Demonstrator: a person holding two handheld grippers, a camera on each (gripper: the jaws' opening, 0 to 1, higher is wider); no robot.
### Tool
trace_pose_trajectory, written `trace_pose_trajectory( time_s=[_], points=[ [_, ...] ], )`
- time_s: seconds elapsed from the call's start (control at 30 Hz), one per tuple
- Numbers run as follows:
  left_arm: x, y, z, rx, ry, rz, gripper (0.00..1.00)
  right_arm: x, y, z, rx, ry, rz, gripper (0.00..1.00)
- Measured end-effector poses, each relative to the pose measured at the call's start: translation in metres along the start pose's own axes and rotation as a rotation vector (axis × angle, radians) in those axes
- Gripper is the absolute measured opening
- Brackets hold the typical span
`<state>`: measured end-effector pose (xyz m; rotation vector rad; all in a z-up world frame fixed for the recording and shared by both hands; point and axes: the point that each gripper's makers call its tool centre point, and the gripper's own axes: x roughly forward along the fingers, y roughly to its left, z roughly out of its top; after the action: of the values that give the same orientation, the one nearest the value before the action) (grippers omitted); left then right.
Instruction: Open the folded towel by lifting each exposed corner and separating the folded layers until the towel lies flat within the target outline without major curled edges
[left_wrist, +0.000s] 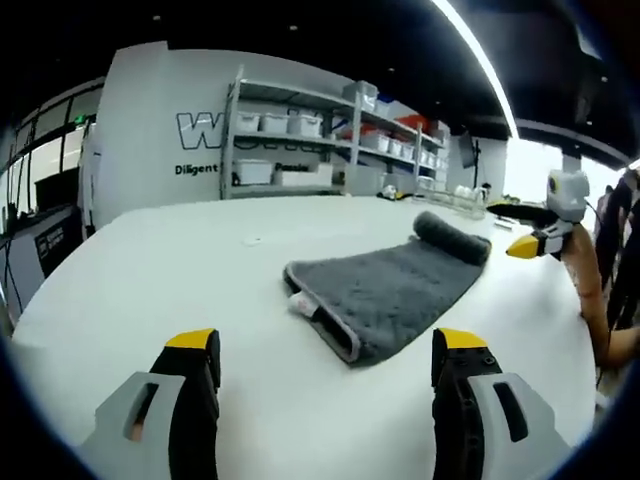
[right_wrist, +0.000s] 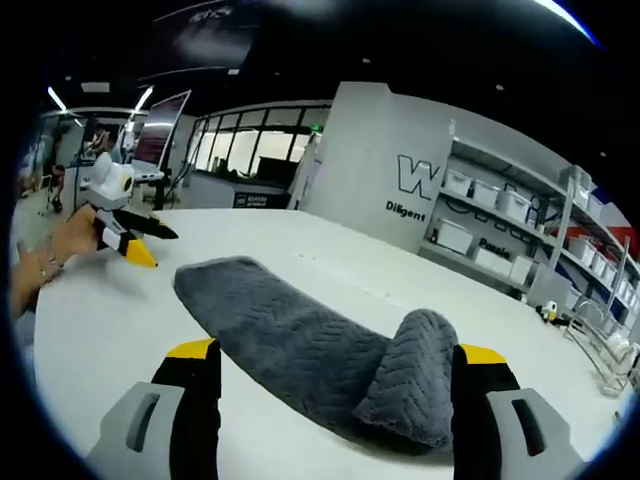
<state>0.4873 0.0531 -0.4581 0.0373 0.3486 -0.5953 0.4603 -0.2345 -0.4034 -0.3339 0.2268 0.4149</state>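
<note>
The grey towel (left_wrist: 385, 292) lies on the white table (left_wrist: 150, 290), a long folded strip with one end rolled into a thick cylinder (left_wrist: 452, 237). In the left gripper view it sits at frame centre, its long axis running from the lower middle up to the right, the roll at the upper-right end and the flat, layered end nearest the camera, where a pale edge peeks out beside the fold. In the right gripper view the towel (right_wrist: 290, 340) runs from the centre-left down to the lower right, and the roll (right_wrist: 412, 385) lies closest, between the jaws.

The left gripper (left_wrist: 327, 365) hovers short of the towel's flat end, jaws spread wide with nothing between them. The right gripper (right_wrist: 334, 375) also stands spread apart, its jaws flanking the rolled end, with the right-hand one near it; whether it touches I cannot tell. Each gripper appears in the other's view, held by a hand: the right one (left_wrist: 540, 243) at the right edge, the left one (right_wrist: 128, 240) at the upper left.

Bare tabletop surrounds the towel on all sides, widest toward the left of the left gripper view.

Metal shelving (left_wrist: 300, 135) at upper centre holds white bins (left_wrist: 275, 122), their contents unreadable.
</note>
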Motion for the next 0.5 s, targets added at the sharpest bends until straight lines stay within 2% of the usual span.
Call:
trace_pose_trajectory(
  time_s=[0.07,0.2,0.3,0.5],
  points=[
    [0.004,-0.004,-0.002,0.022,0.026,-0.008,0.84,0.000,0.000,0.000,-0.006,-0.001,-0.006,0.97],
    [0.011,-0.004,0.000,-0.013,0.037,0.003,0.81,0.001,-0.005,0.000,-0.002,0.000,-0.012,0.97],
    [0.015,-0.007,-0.002,-0.011,0.044,0.005,0.80,0.000,-0.008,-0.001,0.005,-0.001,-0.020,0.97],
    [0.026,-0.021,-0.015,0.007,0.101,-0.009,0.75,-0.002,-0.010,-0.001,0.025,-0.008,-0.018,0.96]
  ],
)
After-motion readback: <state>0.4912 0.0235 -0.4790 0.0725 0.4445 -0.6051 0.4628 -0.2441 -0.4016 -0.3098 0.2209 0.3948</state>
